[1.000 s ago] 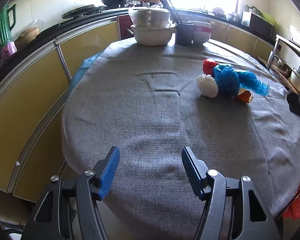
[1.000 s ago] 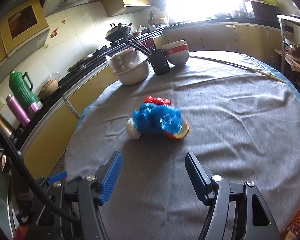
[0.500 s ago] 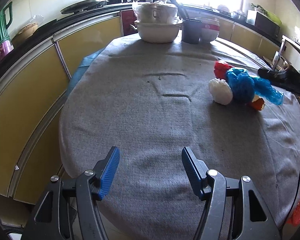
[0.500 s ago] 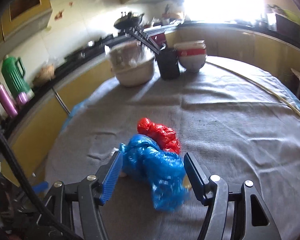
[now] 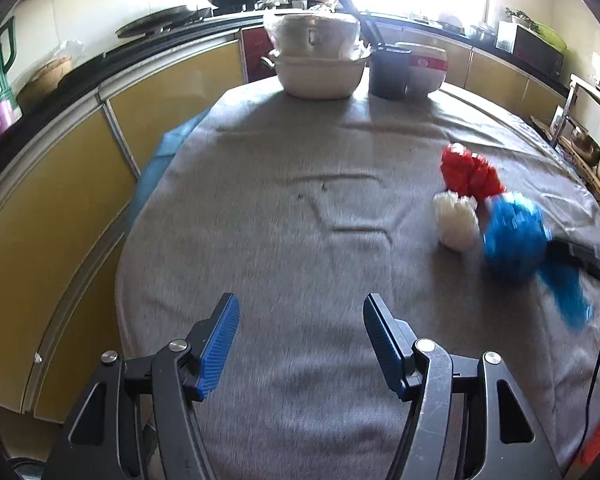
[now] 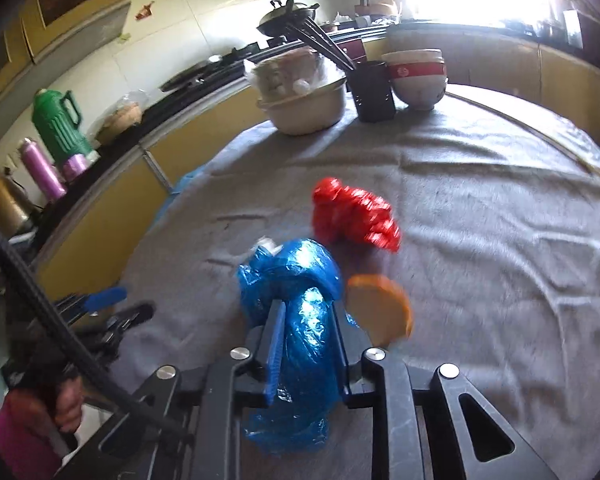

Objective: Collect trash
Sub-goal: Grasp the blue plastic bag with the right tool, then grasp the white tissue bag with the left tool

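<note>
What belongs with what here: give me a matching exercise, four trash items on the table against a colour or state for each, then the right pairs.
Column one:
1. blue plastic bag
2. red plastic bag
3. white crumpled wad
4. orange disc

Column two:
A. lying loose on the gray tablecloth, farthest from the right gripper
B. clamped between the right gripper's fingers
C. flat and round, just right of the clamped bag
D. pale lump between the two bags in the left wrist view

Pairs: 1-B, 2-A, 3-D, 4-C

The left gripper is open and holds nothing.
</note>
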### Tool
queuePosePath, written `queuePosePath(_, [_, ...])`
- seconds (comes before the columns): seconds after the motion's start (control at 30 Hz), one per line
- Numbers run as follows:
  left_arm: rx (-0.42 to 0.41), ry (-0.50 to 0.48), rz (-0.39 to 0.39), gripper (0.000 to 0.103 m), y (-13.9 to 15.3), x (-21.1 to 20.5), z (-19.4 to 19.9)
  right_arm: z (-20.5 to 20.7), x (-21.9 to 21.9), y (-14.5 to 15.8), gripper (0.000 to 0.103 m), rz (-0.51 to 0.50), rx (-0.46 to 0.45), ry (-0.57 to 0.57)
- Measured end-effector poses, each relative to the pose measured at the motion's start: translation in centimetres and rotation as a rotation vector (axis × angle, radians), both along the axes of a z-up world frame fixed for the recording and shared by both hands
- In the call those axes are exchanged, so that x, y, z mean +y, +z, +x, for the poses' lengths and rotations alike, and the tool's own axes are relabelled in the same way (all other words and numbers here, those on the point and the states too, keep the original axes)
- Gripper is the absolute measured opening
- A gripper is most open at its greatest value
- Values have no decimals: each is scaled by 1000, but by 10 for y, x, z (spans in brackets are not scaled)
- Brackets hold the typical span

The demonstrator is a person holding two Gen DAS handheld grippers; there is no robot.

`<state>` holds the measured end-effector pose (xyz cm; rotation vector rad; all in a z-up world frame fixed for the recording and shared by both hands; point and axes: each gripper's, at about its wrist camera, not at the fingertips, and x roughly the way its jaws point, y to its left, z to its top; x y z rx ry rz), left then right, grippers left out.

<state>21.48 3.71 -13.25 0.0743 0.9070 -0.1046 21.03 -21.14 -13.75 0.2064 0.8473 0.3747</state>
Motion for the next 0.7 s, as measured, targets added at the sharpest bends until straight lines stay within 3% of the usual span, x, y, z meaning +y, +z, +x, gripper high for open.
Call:
queuePosePath(0.2, [-22,-43,14,65,9,-20,14,-40,-4,-9,23,21,61,50])
queuePosePath(0.4, [-11,-157,-24,66,14,-59,43,-66,-9,-18,29,31,69,51])
queuePosePath(0.43, [-3,-170,-26,66,13,-66,50,-66,-9,-18,36,35,66,45])
queuePosePath(0.53, [19,-213,-47,67,11,-84,66,-67,-7,-21,74,16,51,32])
queuePosePath(0.7, [73,-264,-65,67,-4,-105,90,-71,2,-23,73,-11,-18,66])
